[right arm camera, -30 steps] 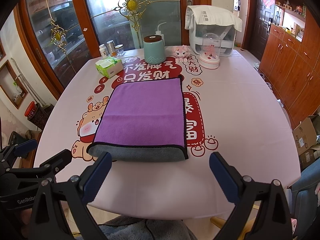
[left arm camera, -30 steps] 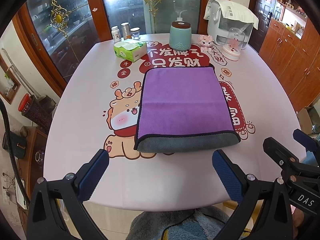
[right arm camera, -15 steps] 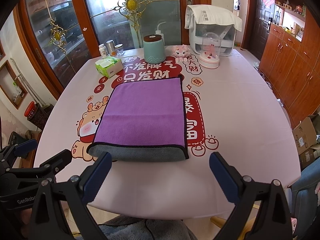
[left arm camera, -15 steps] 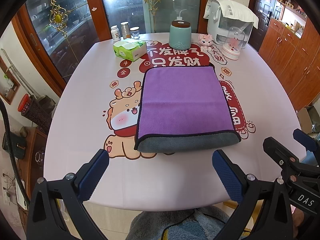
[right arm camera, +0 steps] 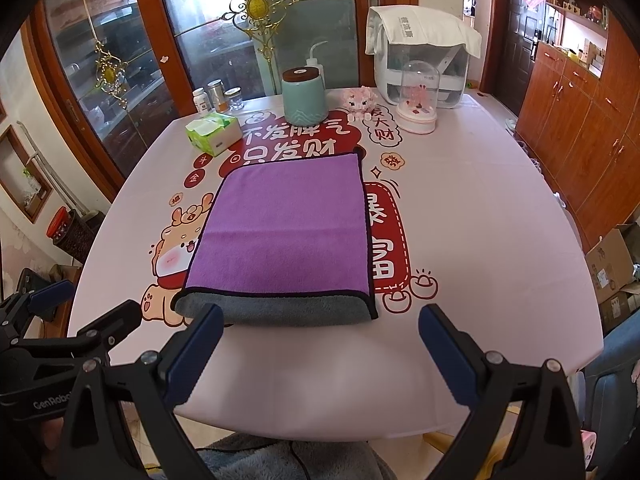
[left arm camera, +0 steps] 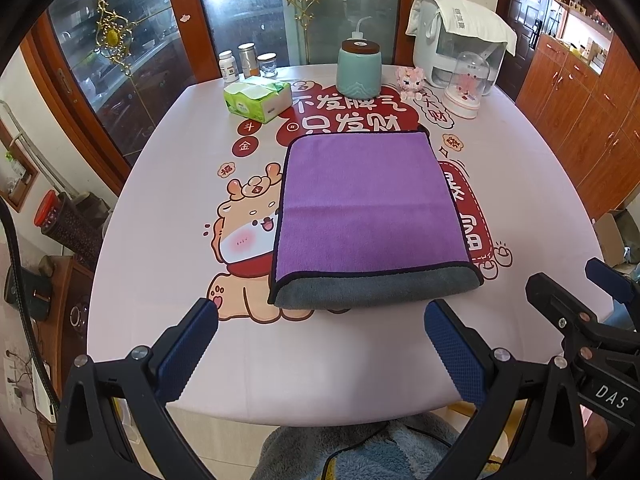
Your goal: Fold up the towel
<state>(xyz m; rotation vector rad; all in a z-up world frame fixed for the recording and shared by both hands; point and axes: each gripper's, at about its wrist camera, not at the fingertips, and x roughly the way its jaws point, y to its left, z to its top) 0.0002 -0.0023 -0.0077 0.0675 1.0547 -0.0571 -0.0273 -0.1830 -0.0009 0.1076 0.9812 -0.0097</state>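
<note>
1. Glass-fronted wooden cabinets stand behind a table (left arm camera: 160, 240) covered by a pink printed cloth.
2. Towel (left arm camera: 368, 204) (right arm camera: 288, 224): purple with a grey underside, folded flat at the table's middle, grey fold toward the near edge.
3. Left claw (left arm camera: 320, 344): spread wide, empty, hovering over the near edge, apart from the towel.
4. Right claw (right arm camera: 320, 352): spread wide, empty, at the near edge.
5. Far edge: tissue box (left arm camera: 258, 96), green jar (left arm camera: 359, 67).

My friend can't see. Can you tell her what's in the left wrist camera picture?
A purple towel, already folded with its grey underside showing along the near edge, lies flat on a table covered by a cartoon-printed cloth. The open left gripper hovers near the table's front edge, touching nothing.
</note>
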